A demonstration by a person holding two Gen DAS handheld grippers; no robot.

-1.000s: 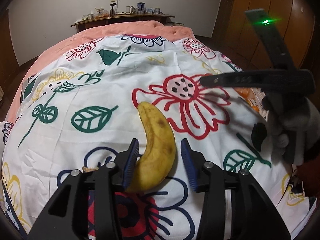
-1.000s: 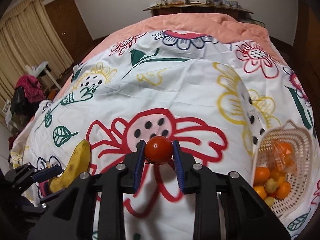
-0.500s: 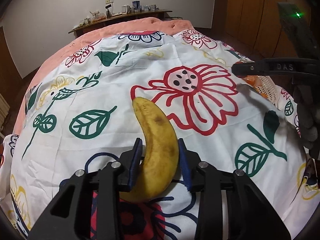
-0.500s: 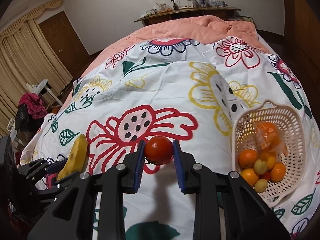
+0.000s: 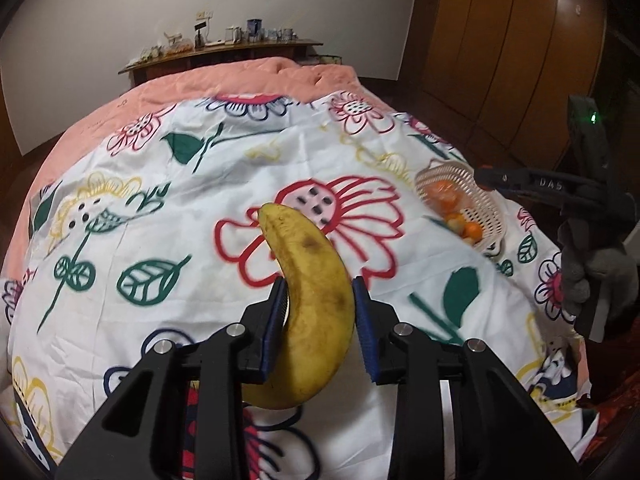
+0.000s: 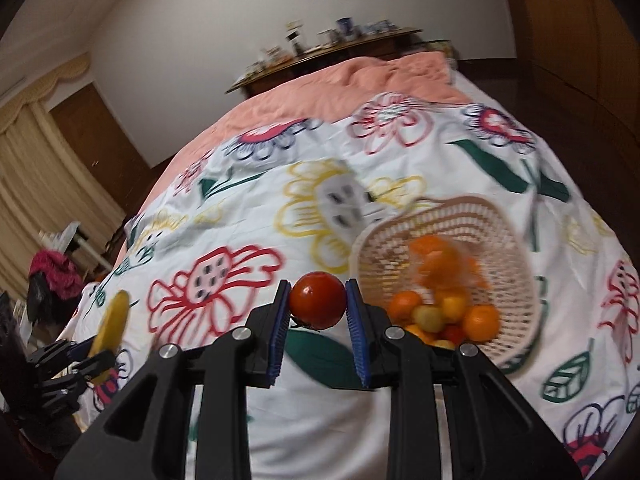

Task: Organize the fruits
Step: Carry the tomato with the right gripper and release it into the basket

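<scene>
My left gripper is shut on a yellow banana with brown spots and holds it above the flowered bedspread. It also shows at the left of the right wrist view, with the banana. My right gripper is shut on a red tomato, just left of a white plastic basket with oranges and small yellow fruits. In the left wrist view the basket lies to the right, with the right gripper above its far rim.
The flowered sheet covers a bed with a pink quilt at the far end. A shelf with small items stands behind it. Wooden wardrobe doors are on the right. Curtains and clutter are on the left.
The left gripper has closed on the banana and lifted it. The right gripper has carried the tomato to the right, close to the basket.
</scene>
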